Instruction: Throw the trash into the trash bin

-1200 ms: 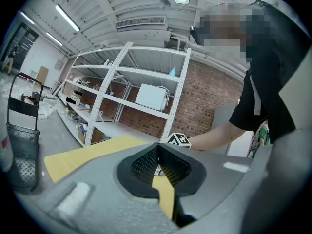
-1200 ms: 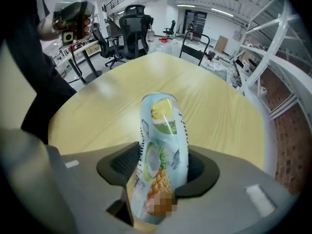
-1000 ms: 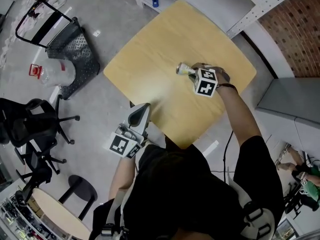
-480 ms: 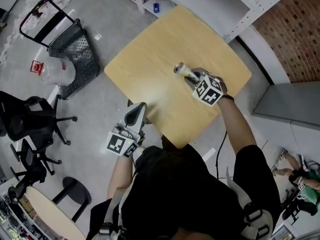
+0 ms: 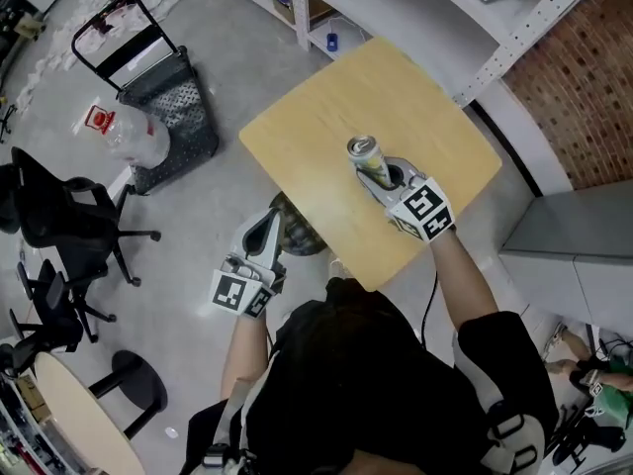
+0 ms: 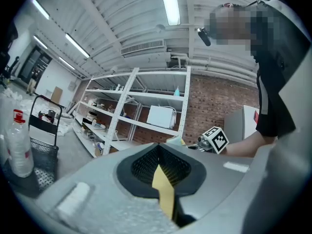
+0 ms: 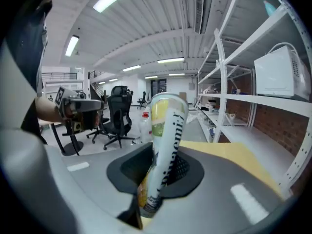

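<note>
The right gripper (image 5: 379, 174) has risen from the wooden table (image 5: 326, 97) and has tipped its nose upward. A second ago it sat low over the tabletop with the beverage can (image 5: 364, 154) lying almost flat. The can is now clear of the table surface and stands nearly upright. Its lower body is pinched between the right jaws and its open top faces up (the right gripper view shows the can bent slightly at the grip).

The left gripper (image 5: 267, 231) has shifted along the table's near edge. Its jaws are pressed together with nothing between them.

A dark round container (image 5: 302, 236) now shows just off the table's near edge, beside the left gripper. Treat it as the probable trash bin; its interior cannot be made out.

Pick-up appears complete and the carry stage is open to you. Swing the can off the table's near edge and over that container before you loosen the jaws. The grip sits low on a tall can, so expect it to lean.
</note>
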The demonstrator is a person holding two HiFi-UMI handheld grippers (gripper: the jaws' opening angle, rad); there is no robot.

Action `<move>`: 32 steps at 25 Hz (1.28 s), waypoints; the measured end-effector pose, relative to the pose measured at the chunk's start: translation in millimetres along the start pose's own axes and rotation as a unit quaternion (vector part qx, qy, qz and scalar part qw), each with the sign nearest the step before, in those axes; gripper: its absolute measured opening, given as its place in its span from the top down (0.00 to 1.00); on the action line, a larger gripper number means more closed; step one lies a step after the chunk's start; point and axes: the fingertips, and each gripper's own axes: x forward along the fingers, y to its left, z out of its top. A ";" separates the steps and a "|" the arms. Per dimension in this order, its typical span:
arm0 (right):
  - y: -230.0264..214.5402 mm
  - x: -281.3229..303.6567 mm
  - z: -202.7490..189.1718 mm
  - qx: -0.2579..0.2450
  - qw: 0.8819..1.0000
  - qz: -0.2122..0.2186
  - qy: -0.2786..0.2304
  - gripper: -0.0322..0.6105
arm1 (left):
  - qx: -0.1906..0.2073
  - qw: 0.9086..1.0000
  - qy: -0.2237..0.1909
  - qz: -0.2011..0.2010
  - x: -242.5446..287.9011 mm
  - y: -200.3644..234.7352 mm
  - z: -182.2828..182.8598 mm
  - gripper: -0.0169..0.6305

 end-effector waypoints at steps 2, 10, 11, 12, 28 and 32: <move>24.3 1.8 14.4 -0.001 1.000 0.013 -0.023 0.86 | 0.002 1.000 -0.006 0.017 -24.4 2.7 5.6 0.97; 114.5 22.3 80.5 -0.040 0.991 0.102 -0.071 0.85 | 0.022 0.991 -0.043 0.125 -139.2 23.8 50.2 0.97; 125.6 25.9 86.2 -0.043 0.990 0.112 -0.076 0.85 | 0.027 0.989 -0.048 0.138 -155.1 25.0 53.6 0.97; 137.3 30.4 91.5 -0.046 0.988 0.123 -0.082 0.85 | 0.031 0.986 -0.052 0.153 -171.7 26.7 56.3 0.97; 373.6 64.1 147.9 -0.081 0.935 0.319 -0.134 0.85 | 0.029 0.938 -0.123 0.323 -389.6 28.6 67.8 0.97; 425.9 59.9 157.2 -0.098 0.921 0.349 -0.141 0.85 | 0.031 0.926 -0.130 0.352 -437.2 24.0 66.4 0.97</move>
